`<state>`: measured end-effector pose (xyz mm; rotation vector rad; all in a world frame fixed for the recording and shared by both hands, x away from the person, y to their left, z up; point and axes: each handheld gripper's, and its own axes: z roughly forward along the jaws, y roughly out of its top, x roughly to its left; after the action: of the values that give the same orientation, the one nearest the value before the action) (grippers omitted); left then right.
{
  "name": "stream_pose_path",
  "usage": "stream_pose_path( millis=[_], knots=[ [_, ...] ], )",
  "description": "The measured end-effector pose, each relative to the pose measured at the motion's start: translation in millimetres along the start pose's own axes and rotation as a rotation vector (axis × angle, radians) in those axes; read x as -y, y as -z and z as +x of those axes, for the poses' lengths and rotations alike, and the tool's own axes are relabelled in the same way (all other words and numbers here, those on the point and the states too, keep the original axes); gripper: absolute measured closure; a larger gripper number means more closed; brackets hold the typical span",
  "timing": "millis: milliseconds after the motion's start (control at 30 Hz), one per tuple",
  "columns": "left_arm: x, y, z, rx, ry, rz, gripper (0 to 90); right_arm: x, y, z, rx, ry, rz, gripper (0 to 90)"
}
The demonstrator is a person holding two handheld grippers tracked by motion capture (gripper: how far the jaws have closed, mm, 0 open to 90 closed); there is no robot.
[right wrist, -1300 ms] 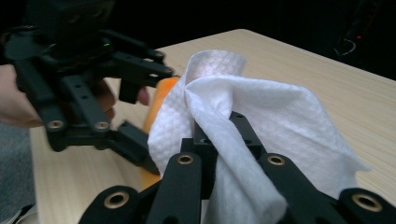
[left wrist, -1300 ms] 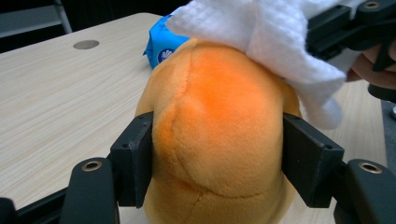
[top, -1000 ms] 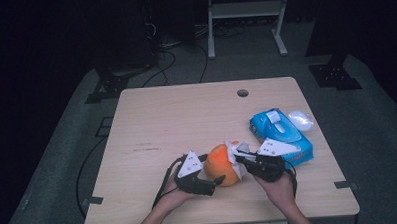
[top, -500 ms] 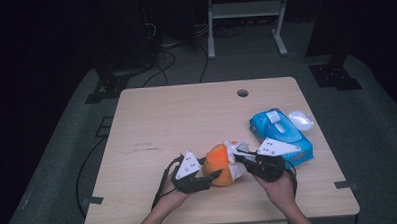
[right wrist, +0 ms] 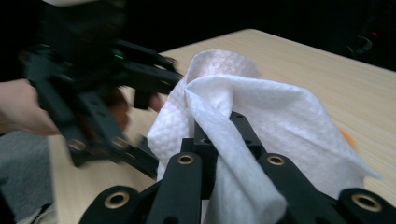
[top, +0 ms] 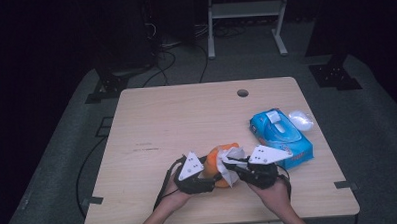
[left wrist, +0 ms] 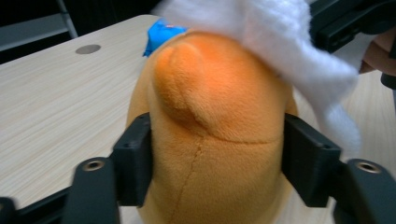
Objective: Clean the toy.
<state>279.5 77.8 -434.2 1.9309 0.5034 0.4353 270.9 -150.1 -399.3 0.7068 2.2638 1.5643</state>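
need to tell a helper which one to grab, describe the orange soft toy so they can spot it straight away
Look at the near edge of the wooden table, between the two hand-held grippers. The orange plush toy sits there, squeezed by the left gripper, with a white wipe from the right gripper laid on it. It is the one fuzzy orange thing; the blue wipes pack lies to its right.
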Motion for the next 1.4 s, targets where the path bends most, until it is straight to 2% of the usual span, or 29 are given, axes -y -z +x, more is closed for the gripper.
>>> stream_pose_path(
  millis=[33,67,167,233,267,300,400,467,533,600,700,800,900,967,1033,1067,1300,1400],
  knots=[
    [-0.1,0.0,-1.9,-0.001,-0.005,-0.001,37.0,-1.6,-0.2,0.8,0.005,0.014,0.004,82.9],
    [0.0,0.0,-2.5,0.006,-0.003,-0.002,37.8,-2.9,1.1,-2.0,0.012,0.008,0.001,82.9],
    [0.6,-0.7,-8.1,0.024,-0.045,0.005,38.2,-0.9,7.9,-18.0,0.059,-0.038,-0.010,82.8],
    [0.2,-1.2,-11.6,0.040,-0.074,0.008,35.9,3.9,12.1,-30.2,0.094,-0.065,0.010,82.8],
    [-0.7,-1.2,-11.6,0.052,-0.068,0.003,32.5,6.6,13.3,-33.9,0.088,-0.082,0.013,82.8],
    [-1.8,-0.7,-9.5,0.061,-0.045,-0.009,27.0,9.5,14.6,-35.7,0.082,-0.097,0.024,82.8],
    [-0.7,-2.2,-2.5,0.060,0.014,-0.002,10.2,10.4,16.8,-30.9,0.071,-0.065,0.042,82.8],
    [1.5,-3.4,-3.4,0.082,0.012,0.011,14.8,7.9,16.5,-25.4,0.055,-0.057,0.042,82.8],
    [1.2,-3.9,-9.6,0.086,-0.026,0.021,19.5,3.6,13.3,-14.4,0.022,-0.023,0.039,82.8],
    [1.0,-4.2,-14.3,0.089,-0.066,0.028,24.4,-1.2,10.5,-4.8,-0.031,0.000,0.025,82.8],
    [1.2,-4.4,-18.7,0.080,-0.096,0.033,28.0,-6.4,6.3,1.9,-0.033,0.046,0.041,82.9],
    [2.1,-4.5,-18.0,0.081,-0.093,0.027,30.7,-3.2,7.4,-8.8,-0.018,0.010,0.043,82.9],
    [2.2,-5.0,-19.6,0.085,-0.120,0.030,31.5,1.1,11.6,-22.8,0.041,-0.013,0.051,82.9],
    [3.0,-5.0,-19.9,0.089,-0.122,0.027,31.8,6.2,15.8,-34.7,0.078,-0.049,0.063,82.9],
    [3.4,-5.0,-19.3,0.092,-0.122,0.026,32.0,12.3,19.3,-46.6,0.086,-0.090,0.066,82.9],
    [3.5,-5.5,-19.4,0.095,-0.121,0.024,32.0,14.0,20.3,-49.2,0.087,-0.104,0.070,82.9],
    [4.4,-4.6,-19.1,0.094,-0.126,0.023,31.9,15.8,20.6,-54.4,0.102,-0.109,0.086,82.9],
    [5.2,-3.7,-18.0,0.098,-0.129,0.023,31.9,20.5,24.4,-62.0,0.104,-0.149,0.082,82.9]
  ],
)
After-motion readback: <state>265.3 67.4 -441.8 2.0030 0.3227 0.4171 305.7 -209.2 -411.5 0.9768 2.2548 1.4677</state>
